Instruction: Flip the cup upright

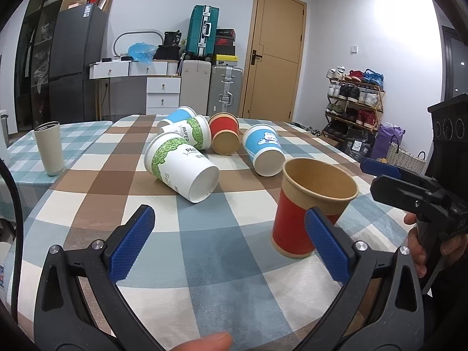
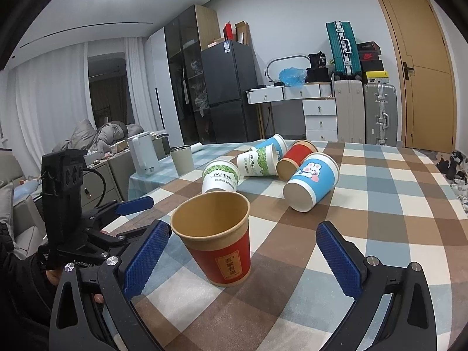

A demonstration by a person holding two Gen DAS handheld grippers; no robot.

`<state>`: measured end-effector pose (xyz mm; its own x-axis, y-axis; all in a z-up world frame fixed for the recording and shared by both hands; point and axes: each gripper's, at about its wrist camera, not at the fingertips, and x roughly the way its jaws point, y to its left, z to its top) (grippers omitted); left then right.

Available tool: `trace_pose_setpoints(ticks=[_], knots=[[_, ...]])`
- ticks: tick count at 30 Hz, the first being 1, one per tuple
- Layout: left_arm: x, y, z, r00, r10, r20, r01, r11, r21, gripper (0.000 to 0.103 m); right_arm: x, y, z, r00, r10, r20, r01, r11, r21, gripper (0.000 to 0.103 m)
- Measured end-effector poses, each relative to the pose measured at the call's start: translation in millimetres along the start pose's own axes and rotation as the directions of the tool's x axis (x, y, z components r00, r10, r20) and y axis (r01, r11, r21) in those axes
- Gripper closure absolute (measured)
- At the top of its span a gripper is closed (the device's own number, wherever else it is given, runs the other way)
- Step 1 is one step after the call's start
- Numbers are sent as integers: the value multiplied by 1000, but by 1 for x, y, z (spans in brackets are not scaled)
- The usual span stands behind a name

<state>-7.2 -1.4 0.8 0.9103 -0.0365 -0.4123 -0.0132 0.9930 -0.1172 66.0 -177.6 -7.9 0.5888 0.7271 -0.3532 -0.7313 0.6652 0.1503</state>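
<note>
Far left on the checked tablecloth [image 1: 204, 234]: a beige steel tumbler [image 1: 49, 147], upright, well apart from the rest.

Centre: five paper cups on their sides in a loose cluster. Nearest is a white paper cup with a green leaf band [image 1: 181, 166]; behind it a second white-and-green cup [image 1: 190, 134] and a blue-and-white cup [image 1: 178, 115]; then a red-and-kraft paper cup [image 1: 224, 136]; then a blue cup with a cartoon rabbit print [image 1: 264, 149].

Right of centre: a red paper cup with kraft rim [image 1: 310, 204] stands upright, mouth up, on the cloth.

Left gripper [image 1: 229, 232]: jaws spread wide, holding nothing; its right pad overlaps the upright cup in view, contact uncertain. Right gripper [image 2: 244, 254]: also spread wide, cup standing free between the pads.

Judgement: one cup righted, five still to flip; the nearest white-and-green looks the likely next pick.
</note>
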Motion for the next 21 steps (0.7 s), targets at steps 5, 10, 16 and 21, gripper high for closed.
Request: trace_pose_setpoints(ticks=[5, 10, 16, 21], knots=[[2, -1, -1, 1000, 2, 2, -2, 1000, 5, 1, 2, 3, -2, 1000, 0, -2, 0, 1000, -22, 0], [2, -1, -2, 1000, 4, 3, -4, 1000, 3, 1, 1, 3, -3, 1000, 7, -5, -7, 1000, -19, 0], [3, 2, -2, 1000, 4, 4, -4, 1000, -5, 1, 1, 2, -3, 1000, 9, -6, -9, 1000, -19, 0], [4, 4, -2, 1000, 8, 5, -8, 1000, -6, 1, 2, 1, -2, 1000, 9, -8, -10, 1000, -19, 0]])
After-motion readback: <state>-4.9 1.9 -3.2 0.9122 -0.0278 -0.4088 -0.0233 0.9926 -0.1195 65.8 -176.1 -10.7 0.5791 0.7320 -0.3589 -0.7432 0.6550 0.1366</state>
